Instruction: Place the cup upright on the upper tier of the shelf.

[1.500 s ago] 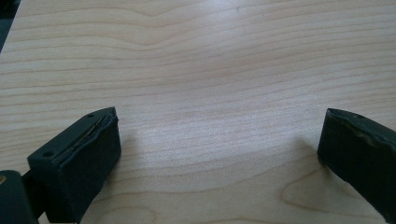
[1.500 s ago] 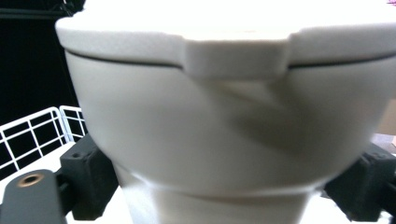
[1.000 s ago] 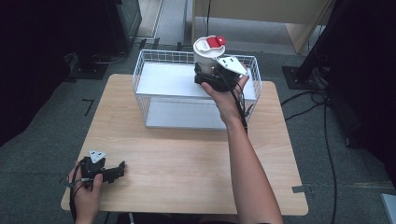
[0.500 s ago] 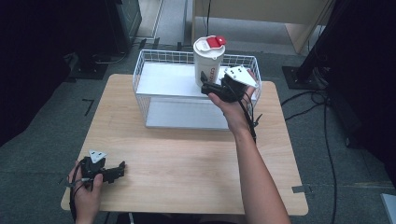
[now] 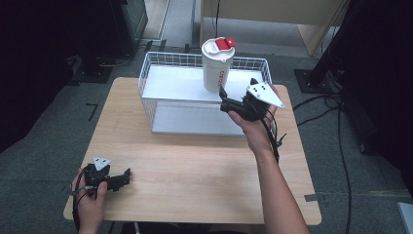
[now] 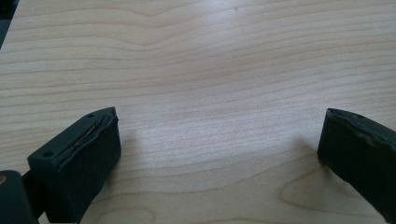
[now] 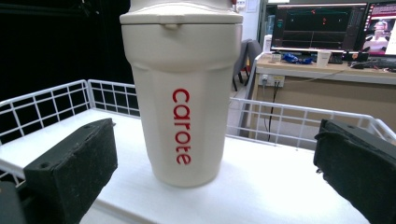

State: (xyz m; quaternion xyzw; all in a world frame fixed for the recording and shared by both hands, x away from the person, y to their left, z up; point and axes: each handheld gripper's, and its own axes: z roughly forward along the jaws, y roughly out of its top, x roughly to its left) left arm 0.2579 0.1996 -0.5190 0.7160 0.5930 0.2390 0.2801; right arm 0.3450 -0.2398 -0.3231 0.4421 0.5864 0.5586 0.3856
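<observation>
1. Tumblers: one. A cream tumbler [image 5: 215,68] with a white lid and red flap stands upright on the upper white shelf [image 5: 175,83] of the basket, upper centre of the high view.
2. Baskets: one. A white wire basket [image 5: 146,78] sits on the far half of the desk [image 5: 195,165]; it holds two white levels, the upper shelf and a lower panel [image 5: 190,119] nearer the person.
3. Grippers: two. The right gripper [image 5: 223,95], centre right of the high view, is held just in front of the tumbler, apart from it, jaws spread wide with nothing between them. The left gripper [image 5: 127,174], lower left of the high view, rests on the desk, jaws also spread wide and empty.
4. Hands: two. The right hand [image 5: 253,124] comes from the bottom of the frame on a bare forearm; the left hand [image 5: 90,197] is at the desk's near left corner.
5. Right gripper view: the tumbler [image 7: 182,93] stands centred between the two jaws, with red lettering "carote" running down its side, which is unreadable from above. Behind the basket wire [image 7: 46,109], upper right of the frame, are a bench [image 7: 327,79] and lit monitors [image 7: 322,23].
6. Left gripper view: bare wood-grain desk [image 6: 210,70] between the jaws.
7. Surroundings, high view: grey floor [image 5: 44,146], black cables [image 5: 341,126] at right, dark equipment [image 5: 131,24] upper left.
</observation>
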